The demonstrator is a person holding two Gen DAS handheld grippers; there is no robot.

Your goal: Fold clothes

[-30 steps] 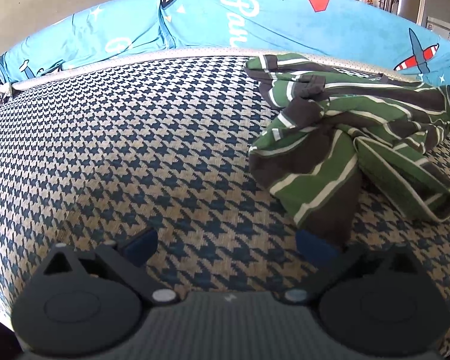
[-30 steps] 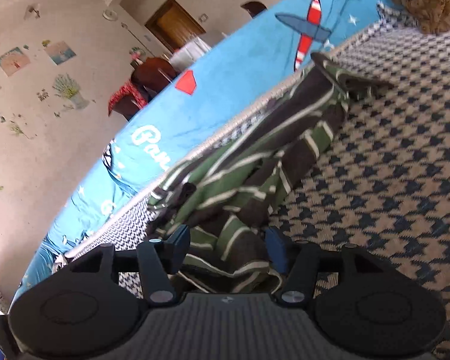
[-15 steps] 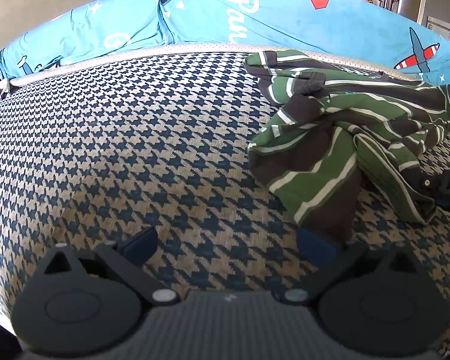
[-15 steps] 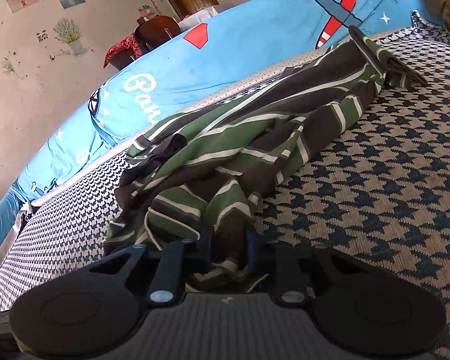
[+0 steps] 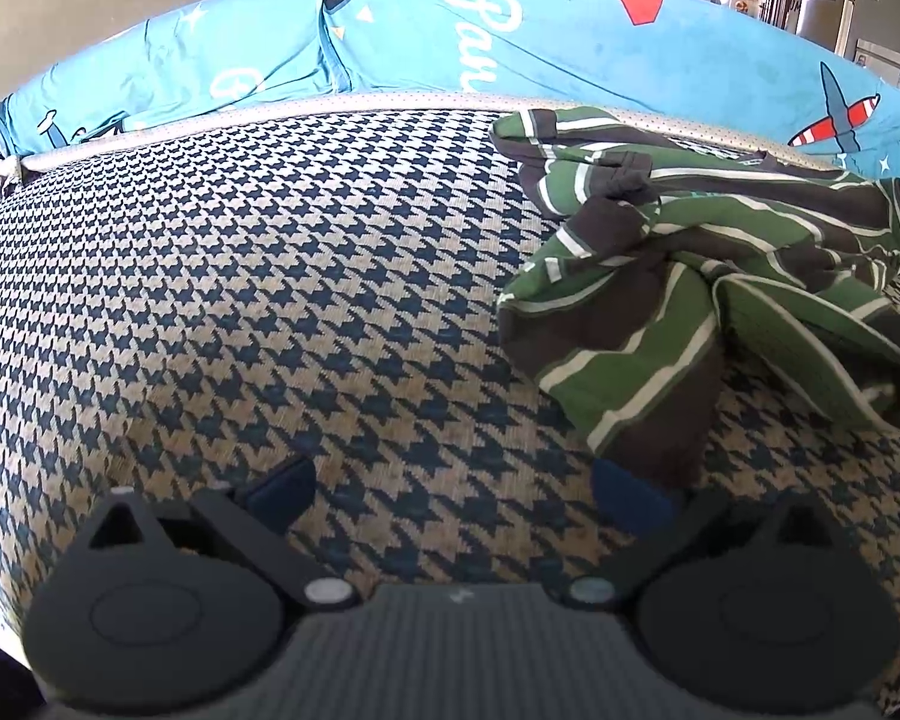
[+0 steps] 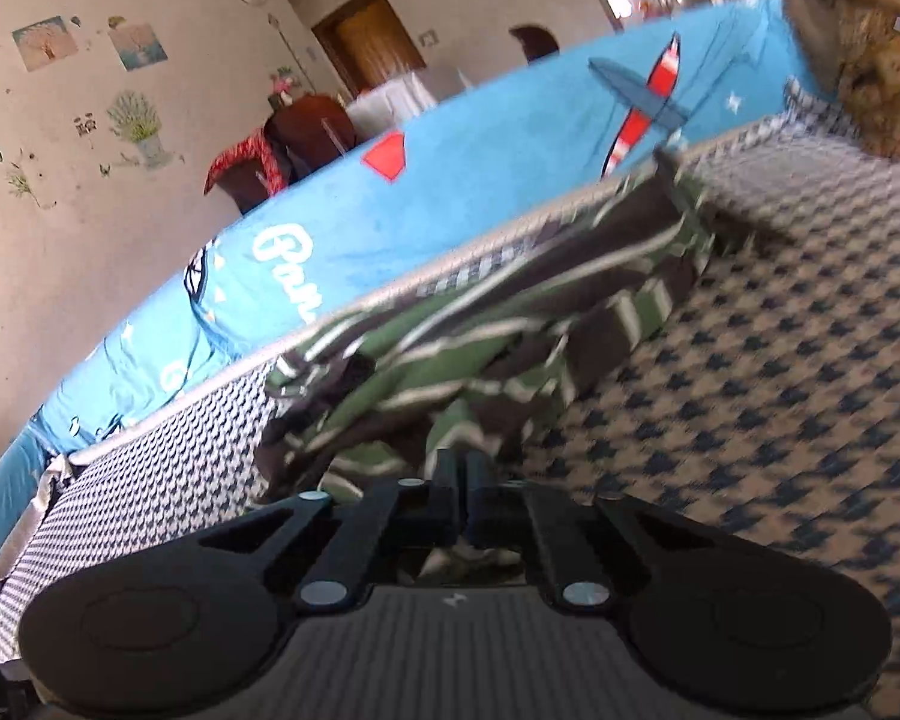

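**Right claw pinches striped garment as the left waits wide over the cushion**

My right gripper (image 6: 463, 480) is clamped on a fold of the green-and-brown striped garment (image 5: 690, 276), its two fingers drawn almost together with cloth between them. The garment lies crumpled on the houndstooth cushion (image 5: 270, 300), bunched toward the back edge, just in front of the blue airplane-print cover (image 5: 570, 42) draped behind it. My left gripper (image 5: 450, 489) hangs low over bare cushion with its fingers spread apart and nothing between them; its right fingertip sits just beside the garment's nearest dark hem.

I judge the work to be at its start: the garment is twisted, with a sleeve or hem rolled over itself, and nothing is flattened yet.

The risks from here, as I read them: the right wrist view is smeared with motion blur, so I cannot tell how many layers I have pinched. If I have caught several, lifting would raise a knot rather than open the cloth. A thin bite near an edge could slip free under the garment's own weight. Pulling with one claw alone may drag the heap over the back edge toward the blue cover. And if my left claw closes blindly, it could pinch the cushion fabric along with the hem.
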